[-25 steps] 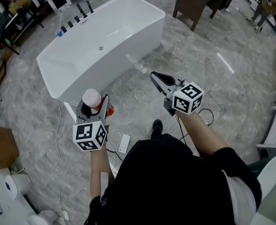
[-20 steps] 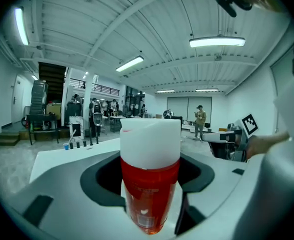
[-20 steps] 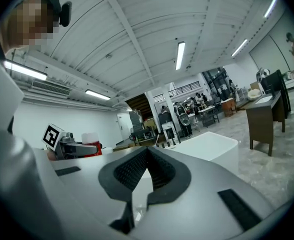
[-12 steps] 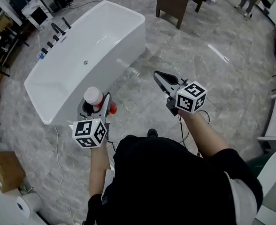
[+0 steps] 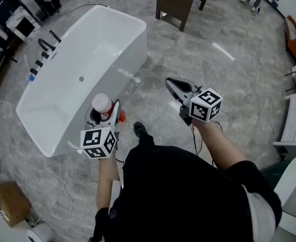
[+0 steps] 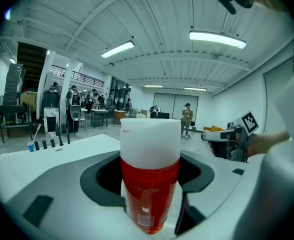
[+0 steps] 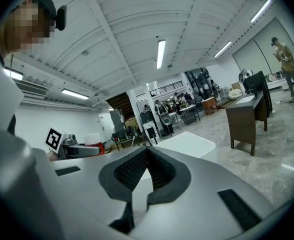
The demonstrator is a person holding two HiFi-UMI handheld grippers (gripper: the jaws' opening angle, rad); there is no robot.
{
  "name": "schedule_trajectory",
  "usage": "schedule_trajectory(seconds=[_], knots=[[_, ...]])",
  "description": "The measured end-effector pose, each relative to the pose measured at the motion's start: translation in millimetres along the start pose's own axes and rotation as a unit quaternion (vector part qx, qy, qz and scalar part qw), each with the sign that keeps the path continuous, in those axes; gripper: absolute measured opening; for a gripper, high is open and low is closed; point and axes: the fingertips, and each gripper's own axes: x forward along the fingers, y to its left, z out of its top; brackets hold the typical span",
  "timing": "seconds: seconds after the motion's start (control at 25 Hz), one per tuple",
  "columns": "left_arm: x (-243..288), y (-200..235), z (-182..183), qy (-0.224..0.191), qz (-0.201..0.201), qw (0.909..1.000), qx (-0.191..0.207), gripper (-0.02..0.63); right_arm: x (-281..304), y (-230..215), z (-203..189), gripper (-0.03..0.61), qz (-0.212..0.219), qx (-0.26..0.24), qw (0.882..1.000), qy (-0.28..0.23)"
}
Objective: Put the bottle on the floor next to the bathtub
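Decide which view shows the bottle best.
Left gripper view: the bottle fills the centre, red body and white cap clear. Head view shows mostly its cap; right gripper view, a tiny glimpse.

We identify a large hall fitted out as a test lab with bathroom fixtures. A freestanding bathtub [image 5: 82,69] stands on a marble-patterned floor [image 5: 228,89] near a dark cabinet [image 5: 180,1]. The ribbed ceiling [image 6: 152,14] carries strip lights [image 6: 221,38]. Racks [image 6: 9,111], tables [image 6: 99,115] and people [image 6: 187,116] occupy the far side.

No text, brand or number can be read; the small label [image 6: 144,219] on the bottle [image 6: 149,184] is too blurred.
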Motion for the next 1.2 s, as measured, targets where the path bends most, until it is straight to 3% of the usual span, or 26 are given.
schedule_trajectory(seconds=[0.24, 0.56, 0.84, 1.2], knots=[[69, 60, 23, 0.006, -0.019, 0.9998, 0.008, 0.298, 85, -31, 27, 0.028, -0.007, 0.002, 1.0, 0.013], [119, 116, 48, 0.005, -0.028, 0.9995, 0.012, 0.298, 170, -29, 48, 0.028, 0.022, -0.001, 1.0, 0.014], [158, 108, 59, 0.02, -0.033, 0.9991, 0.017, 0.298, 185, -67, 49, 0.028, 0.028, 0.015, 0.999, 0.031], [257, 72, 49, 0.069, -0.025, 0.9972, -0.013, 0.298, 192, -170, 46, 0.028, 0.042, 0.033, 0.996, 0.071]])
